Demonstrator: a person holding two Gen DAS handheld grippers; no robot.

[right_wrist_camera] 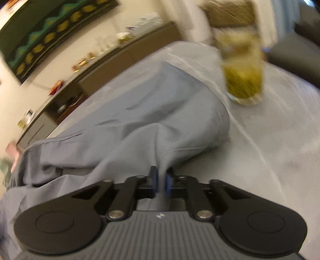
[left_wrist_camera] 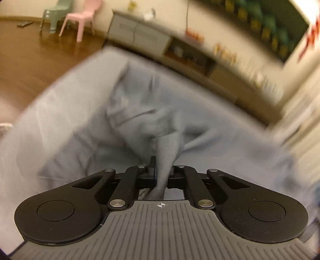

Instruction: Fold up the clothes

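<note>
Grey garment (right_wrist_camera: 152,120) on a grey-covered, seemingly padded surface (right_wrist_camera: 270,140)

At upper left I am seeing a brown wooden floor (left_wrist_camera: 30,60), a pink plastic chair (left_wrist_camera: 84,18) and a grey low cabinet (left_wrist_camera: 140,34).

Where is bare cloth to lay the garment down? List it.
Free: the covered table right of the grey garment, below the glass jar, and its near-left stretch in the left wrist view. Crowded: the centre, where both grippers pinch the garment.
</note>
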